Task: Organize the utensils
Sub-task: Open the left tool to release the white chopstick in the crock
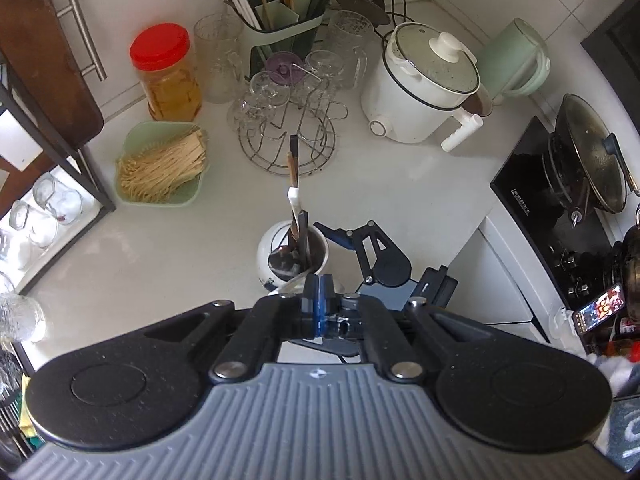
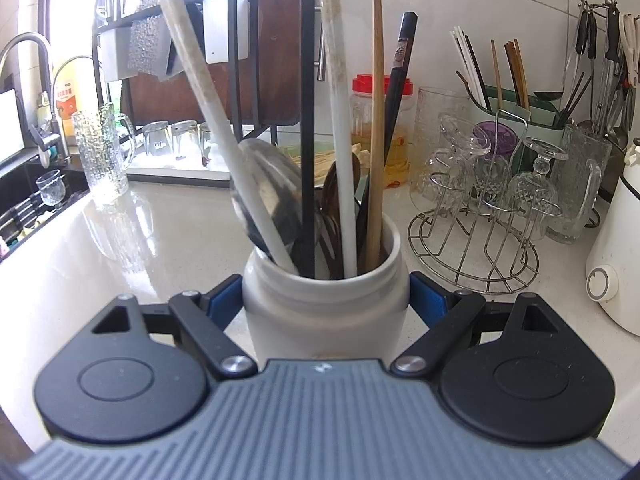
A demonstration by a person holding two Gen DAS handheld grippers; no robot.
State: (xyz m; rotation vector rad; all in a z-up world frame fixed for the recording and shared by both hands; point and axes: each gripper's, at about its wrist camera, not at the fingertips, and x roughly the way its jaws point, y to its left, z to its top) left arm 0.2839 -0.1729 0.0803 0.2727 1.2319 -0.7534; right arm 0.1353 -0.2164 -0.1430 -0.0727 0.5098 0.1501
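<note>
A white ceramic jar (image 2: 326,304) stands on the white counter and holds several utensils: a steel ladle (image 2: 264,196), white handles, a wooden chopstick (image 2: 376,128) and black ones. My right gripper (image 2: 326,300) is shut on the jar, its blue pads against both sides. In the left wrist view the jar (image 1: 294,256) sits just ahead of my left gripper (image 1: 319,296), whose jaws are closed together above it; a white utensil handle (image 1: 286,286) runs up to them, and I cannot tell whether it is held. The right gripper (image 1: 376,252) shows beside the jar.
A green utensil caddy (image 1: 280,24) with chopsticks stands at the back, with a glass rack (image 1: 288,120), red-lidded jar (image 1: 168,72), green noodle dish (image 1: 164,168), white cooker (image 1: 424,84) and kettle (image 1: 516,56). A stove with a wok (image 1: 588,160) is right. The sink (image 2: 36,184) is left.
</note>
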